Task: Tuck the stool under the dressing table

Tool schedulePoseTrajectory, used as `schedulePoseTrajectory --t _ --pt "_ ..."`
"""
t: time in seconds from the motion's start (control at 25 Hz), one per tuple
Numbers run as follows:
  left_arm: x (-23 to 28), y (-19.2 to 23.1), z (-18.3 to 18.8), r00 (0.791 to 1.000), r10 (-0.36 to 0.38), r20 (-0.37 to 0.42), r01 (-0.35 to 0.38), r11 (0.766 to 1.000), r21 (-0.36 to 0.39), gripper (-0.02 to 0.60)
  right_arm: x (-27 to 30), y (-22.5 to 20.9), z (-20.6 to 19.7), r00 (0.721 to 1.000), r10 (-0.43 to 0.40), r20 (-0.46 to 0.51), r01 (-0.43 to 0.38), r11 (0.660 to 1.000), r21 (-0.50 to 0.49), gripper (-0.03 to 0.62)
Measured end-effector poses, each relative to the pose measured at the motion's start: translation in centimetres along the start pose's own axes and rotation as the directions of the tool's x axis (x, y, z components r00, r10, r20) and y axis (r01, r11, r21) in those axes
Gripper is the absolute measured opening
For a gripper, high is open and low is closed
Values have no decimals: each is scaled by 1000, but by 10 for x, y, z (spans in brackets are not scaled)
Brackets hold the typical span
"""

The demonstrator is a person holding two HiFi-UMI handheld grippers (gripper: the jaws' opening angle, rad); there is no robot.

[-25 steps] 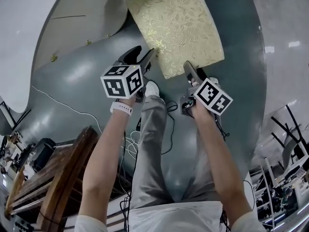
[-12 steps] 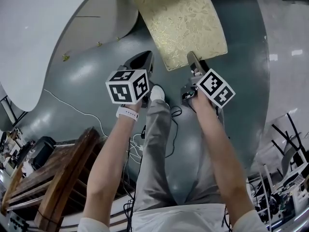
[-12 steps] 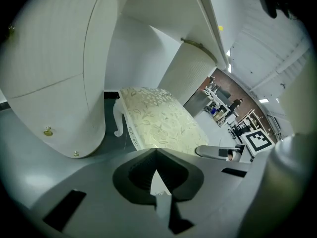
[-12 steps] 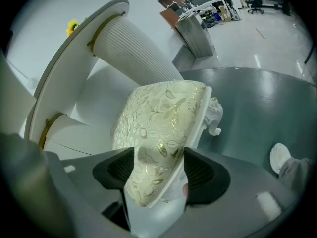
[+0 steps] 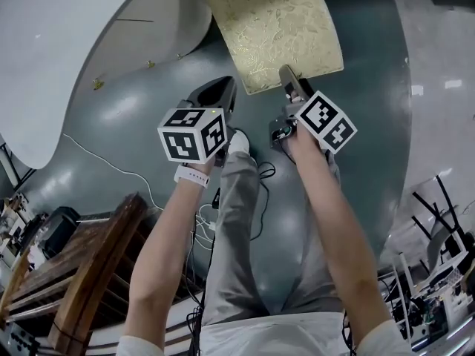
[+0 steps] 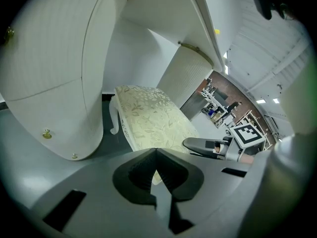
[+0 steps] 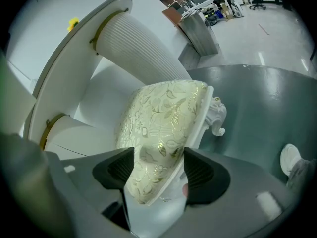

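Note:
The stool, with a gold-patterned cushion and a white frame, stands at the top of the head view, its far end under the white dressing table. My right gripper is shut on the stool's near edge. In the right gripper view the cushion's corner sits between the pads of that gripper, below the table's fluted column. My left gripper is shut and empty beside the stool's near left corner. The left gripper view shows its jaws pressed together, with the stool and the right gripper ahead.
The floor here is a glossy grey-green platform. A dark wooden piece of furniture stands at the lower left. Cables trail over the floor, and metal racks stand at the right. The person's legs and a white shoe are below the grippers.
The stool has slid away towards the dressing table with my right gripper on its edge. The left gripper's jaws, open at the stool's corner a second ago, are now shut and off it.

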State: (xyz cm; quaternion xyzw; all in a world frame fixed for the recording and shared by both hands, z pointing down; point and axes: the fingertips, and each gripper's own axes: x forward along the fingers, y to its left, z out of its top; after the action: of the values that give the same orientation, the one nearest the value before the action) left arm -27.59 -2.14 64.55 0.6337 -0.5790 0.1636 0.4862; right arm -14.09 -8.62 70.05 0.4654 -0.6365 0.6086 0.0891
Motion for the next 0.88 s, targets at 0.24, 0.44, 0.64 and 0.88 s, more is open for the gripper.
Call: schedulePoseTrajectory --t 0.24,0.44,0.64,0.88 --pt "0 5 5 1000 4 1 -4 1000 -1 11 16 14 2 1000 19 1 -19 1000 -1 325" --pt "3 7 11 1000 2 7 -2 1000 5 11 32 28 8 999 40 3 -40 999 2 325" --pt "5 15 19 1000 7 12 -7 1000 -3 11 53 46 15 998 61 4 -61 998 -5 325" --pt "6 19 24 1000 7 9 -7 1000 -4 11 77 69 25 996 85 5 -85 996 -24 325"
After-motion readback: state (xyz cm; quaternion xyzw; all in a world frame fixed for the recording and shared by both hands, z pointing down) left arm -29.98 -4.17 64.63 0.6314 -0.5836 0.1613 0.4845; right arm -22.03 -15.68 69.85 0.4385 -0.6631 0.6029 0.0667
